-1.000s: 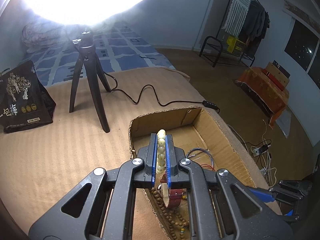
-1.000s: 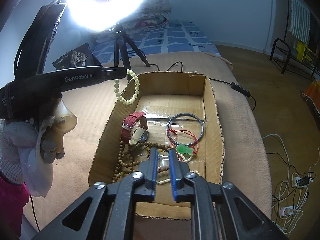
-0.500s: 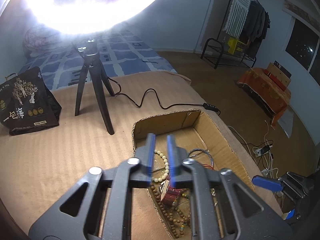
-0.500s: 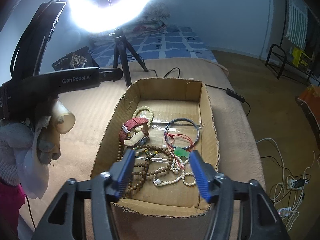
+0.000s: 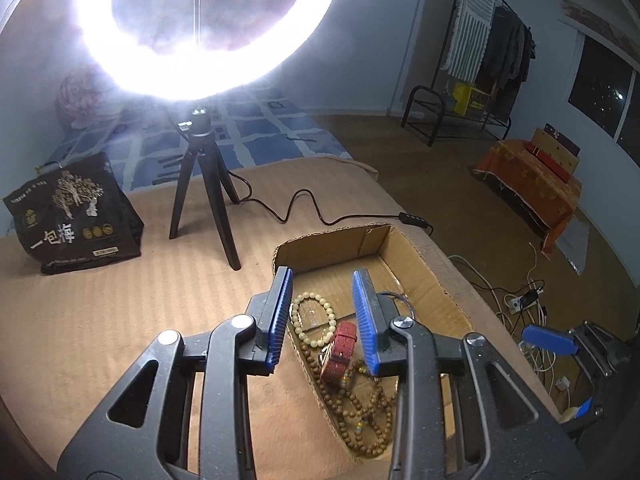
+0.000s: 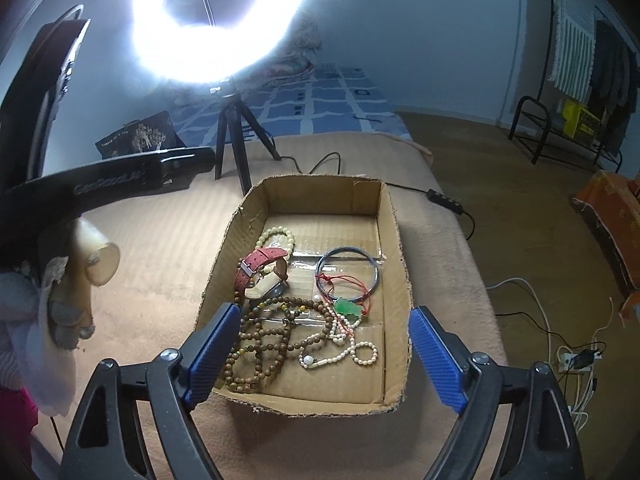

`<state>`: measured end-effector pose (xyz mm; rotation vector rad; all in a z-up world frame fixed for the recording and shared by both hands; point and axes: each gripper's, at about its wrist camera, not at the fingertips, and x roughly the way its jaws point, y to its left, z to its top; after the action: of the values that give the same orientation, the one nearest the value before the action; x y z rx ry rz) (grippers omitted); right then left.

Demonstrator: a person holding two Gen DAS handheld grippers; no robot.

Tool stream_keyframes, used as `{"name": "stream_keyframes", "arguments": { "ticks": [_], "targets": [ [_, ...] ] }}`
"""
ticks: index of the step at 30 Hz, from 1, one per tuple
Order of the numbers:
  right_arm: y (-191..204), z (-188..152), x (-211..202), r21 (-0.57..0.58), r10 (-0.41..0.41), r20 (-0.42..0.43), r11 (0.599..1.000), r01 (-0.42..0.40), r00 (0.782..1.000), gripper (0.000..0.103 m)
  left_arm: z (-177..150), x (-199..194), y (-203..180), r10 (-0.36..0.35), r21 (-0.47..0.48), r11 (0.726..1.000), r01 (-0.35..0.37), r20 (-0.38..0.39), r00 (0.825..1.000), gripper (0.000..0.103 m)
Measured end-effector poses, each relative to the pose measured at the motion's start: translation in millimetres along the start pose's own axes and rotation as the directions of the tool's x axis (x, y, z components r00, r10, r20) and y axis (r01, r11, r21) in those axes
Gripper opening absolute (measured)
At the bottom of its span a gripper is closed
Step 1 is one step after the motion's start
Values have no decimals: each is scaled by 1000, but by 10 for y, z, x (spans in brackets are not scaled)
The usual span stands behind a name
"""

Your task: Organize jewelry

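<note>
Right wrist view: right gripper [image 6: 320, 354], jaws opening and empty, hovers above the cardboard box [image 6: 394, 240], pearl strand [image 6: 352, 354] directly below.

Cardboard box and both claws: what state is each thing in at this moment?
Cardboard box: open-topped, holding jewelry.
Pale bead bracelet: lying loose in the box.
Red-strap watch: lying on its side, strap unfastened.
Ring light: switched on.
Left claw: empty, jaws opening.
Right claw: empty, jaws opening wide.

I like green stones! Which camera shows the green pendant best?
The right wrist view: the green pendant lies in plain sight on its red cord in the cardboard box. In the left wrist view, the left gripper hides it.
</note>
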<state>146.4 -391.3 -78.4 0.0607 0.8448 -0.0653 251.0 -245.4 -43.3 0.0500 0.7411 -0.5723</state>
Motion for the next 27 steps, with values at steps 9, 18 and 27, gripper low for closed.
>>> {"name": "stream_keyframes", "arguments": {
  "ticks": [9,18,27],
  "targets": [
    [101,-24,-343,-14,-36,67,999,37,997,98,-106,-474,-19,8,5,1000,-8,47,999,44],
    [206,-106,-565,-25,-44,96,999,47,994,100,-378,-923,11,40,19,999,-41,77,996,62],
    [380,-174,-826,-37,-46,147,998,52,988,103,-673,-1382,50,75,10,997,-76,100,992,74]
  ]
}}
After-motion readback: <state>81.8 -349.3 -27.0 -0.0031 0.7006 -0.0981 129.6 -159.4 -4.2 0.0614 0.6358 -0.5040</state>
